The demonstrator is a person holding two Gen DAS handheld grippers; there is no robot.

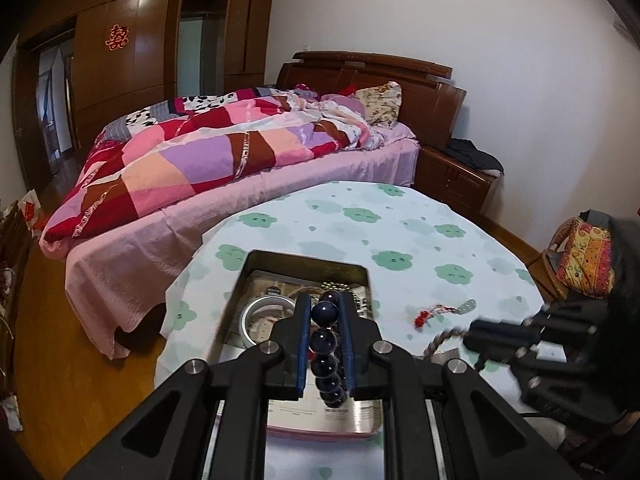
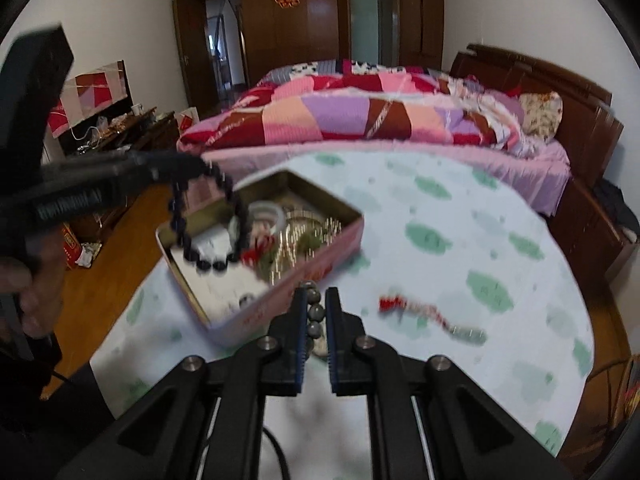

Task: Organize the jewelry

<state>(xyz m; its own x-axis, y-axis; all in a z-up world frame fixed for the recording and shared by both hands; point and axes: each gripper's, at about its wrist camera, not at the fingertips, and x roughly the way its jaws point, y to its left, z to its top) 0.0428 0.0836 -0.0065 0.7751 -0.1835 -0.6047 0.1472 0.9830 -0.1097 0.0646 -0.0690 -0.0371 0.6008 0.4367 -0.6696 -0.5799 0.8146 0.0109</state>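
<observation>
Cloth: white with green cloud shapes, it covers the round table (image 1: 400, 216), which stands just beside the bed.
Room: a bed (image 1: 224, 152) with a pink sheet and a patchwork quilt, a wooden headboard, a brown wardrobe (image 1: 132, 40) with a red paper cut-out on one door, a wooden floor, white walls.
Left gripper (image 1: 325, 316): its fingers are clamped on a dark bead bracelet (image 1: 324, 344); the beads run in a line between the two blue pads. In the right wrist view the bracelet (image 2: 208, 220) hangs as a loop from the fingertips, over the near end of the tin.
Right gripper (image 2: 314, 312): its fingers are pressed together on a string of grey-brown beads (image 2: 314, 310), held above the cloth just beside the tin's pink side. The view is blurred, so what kind of piece it is cannot be told.
Tin (image 2: 328, 264): a shallow rectangular box, pink outside and shiny metal inside, open on top, resting on the cloth.
In the tin: a pale bangle (image 1: 260, 312), a red tassel (image 2: 258, 250), gold-coloured chains (image 2: 304, 236) and some printed paper on the bottom.
On the cloth: a red corded charm with a greenish piece at one end (image 1: 440, 312) lies apart from the tin, on its right side.
</observation>
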